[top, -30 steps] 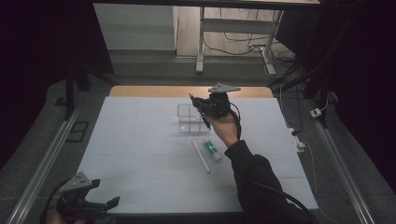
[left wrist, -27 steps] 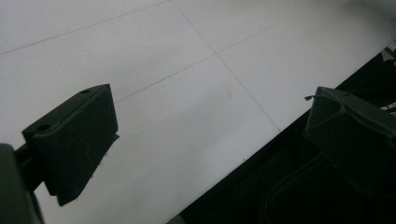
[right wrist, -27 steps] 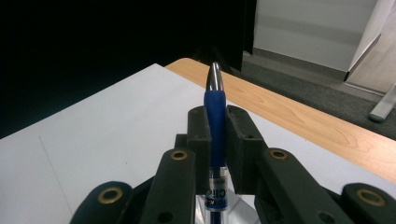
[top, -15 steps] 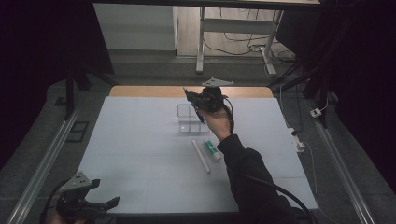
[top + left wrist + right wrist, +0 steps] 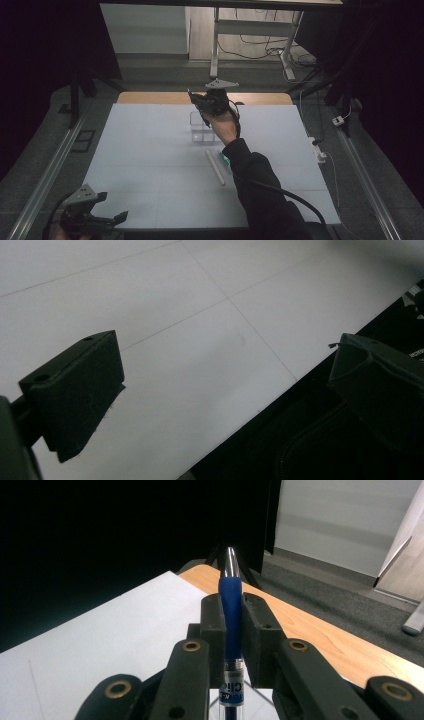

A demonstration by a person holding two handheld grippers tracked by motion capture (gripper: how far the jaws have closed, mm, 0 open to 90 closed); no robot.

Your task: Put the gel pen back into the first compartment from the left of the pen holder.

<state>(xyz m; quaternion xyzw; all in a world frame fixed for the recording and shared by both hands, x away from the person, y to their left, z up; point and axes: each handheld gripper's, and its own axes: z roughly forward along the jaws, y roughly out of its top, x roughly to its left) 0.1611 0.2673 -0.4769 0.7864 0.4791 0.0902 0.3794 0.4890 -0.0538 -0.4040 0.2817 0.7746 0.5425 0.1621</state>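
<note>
Carrying pen (image 5: 230,597) over clear box (image 5: 198,127), right gripper (image 5: 200,103) clamping it; next, lowering pen in. Left gripper (image 5: 107,220) idling, jaws wide.

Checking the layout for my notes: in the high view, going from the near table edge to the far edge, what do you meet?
Left tool → white tube → clear plastic holder → right tool holding a blue pen.

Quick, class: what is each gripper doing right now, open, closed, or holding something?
Left gripper: open, holding nothing.
Right gripper: closed on a blue pen.
</note>
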